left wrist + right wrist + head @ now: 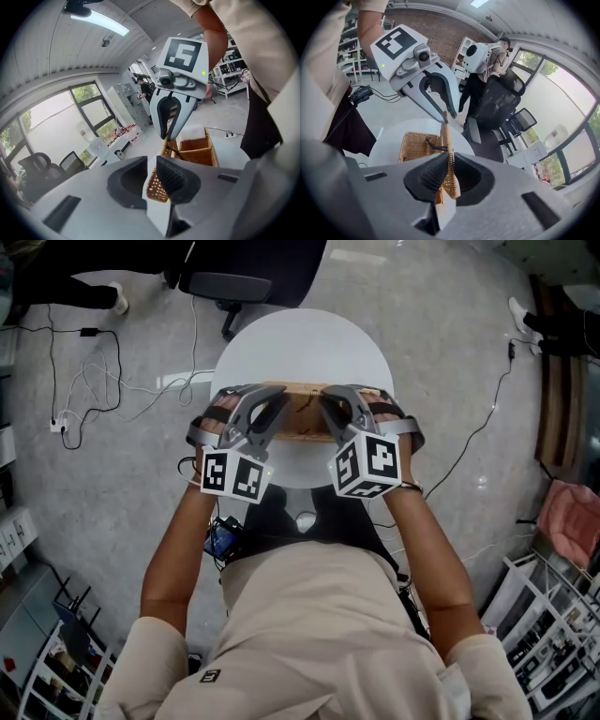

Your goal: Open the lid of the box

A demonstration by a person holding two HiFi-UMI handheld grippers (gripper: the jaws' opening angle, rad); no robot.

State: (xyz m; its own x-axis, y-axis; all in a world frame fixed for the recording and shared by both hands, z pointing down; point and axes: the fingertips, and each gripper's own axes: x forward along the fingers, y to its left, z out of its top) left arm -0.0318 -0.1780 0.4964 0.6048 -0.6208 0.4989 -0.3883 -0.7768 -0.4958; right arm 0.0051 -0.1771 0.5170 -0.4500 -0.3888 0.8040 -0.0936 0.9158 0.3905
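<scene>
A wicker box stands open on the round white table, showing two compartments. Its woven lid is raised on edge above the box's far side. My left gripper is shut on the lid's left end, the wicker edge pinched between its pads. My right gripper is shut on the lid's right end, the lid standing upright between its pads. Each gripper view shows the other gripper at the lid's far end: the right one and the left one. The box sits below them.
A black office chair stands behind the table, and cables run over the floor at the left. A person stands by another black chair. Shelving fills the lower right.
</scene>
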